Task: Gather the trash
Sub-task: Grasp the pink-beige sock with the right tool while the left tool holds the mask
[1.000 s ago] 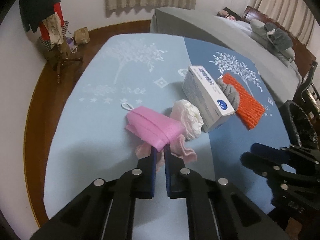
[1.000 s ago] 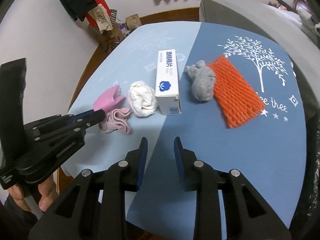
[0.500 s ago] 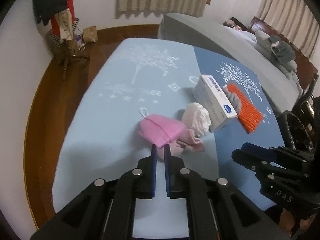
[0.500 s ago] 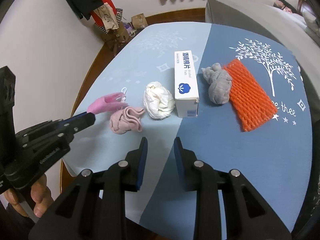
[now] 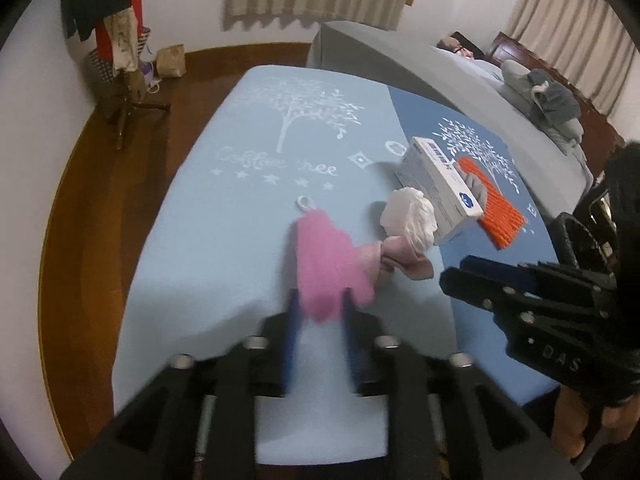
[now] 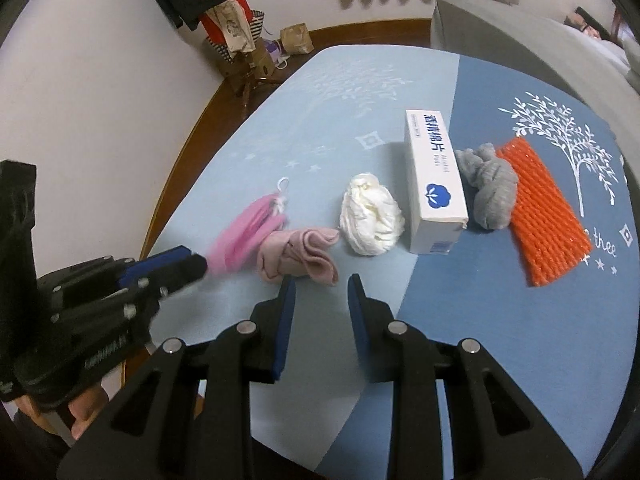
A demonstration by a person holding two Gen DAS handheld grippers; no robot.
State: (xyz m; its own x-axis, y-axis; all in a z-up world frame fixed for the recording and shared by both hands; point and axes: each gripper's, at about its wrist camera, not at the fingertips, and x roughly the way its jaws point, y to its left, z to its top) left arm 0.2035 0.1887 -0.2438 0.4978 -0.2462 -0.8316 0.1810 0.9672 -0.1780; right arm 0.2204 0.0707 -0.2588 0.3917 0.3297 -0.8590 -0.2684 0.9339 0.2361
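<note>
Since the trash lies in a loose row across the table [image 5: 220,240], the left view looks along it from one end. The left gripper [image 5: 319,300] has its jaws spread, both blurred with motion. The near end of the pink mask [image 5: 324,256] sits in the gap between them. With the jaws that far apart, I judge that nothing pinches the mask. Its ear loop points away, towards the tree print. Just beyond, a pink cloth [image 5: 400,258] touches a white tissue wad [image 5: 410,216], which leans on the box [image 5: 440,184]. A grey wad [image 5: 476,190] and an orange net [image 5: 500,212] lie past the box. The right gripper [image 5: 456,276] waits at the right, probably to take the next piece.

From the right view, that gripper [image 6: 320,284] hangs over the near edge of the table with its jaws apart and nothing between them. It points at the cloth [image 6: 296,254], which looks like its likeliest pick. The left gripper [image 6: 196,264] comes in low from the left. The mask [image 6: 248,232] is smeared with blur right at its tip, so I cannot tell whether the mask rests on the table or is just above it. No bin shows clearly in either view.
</note>
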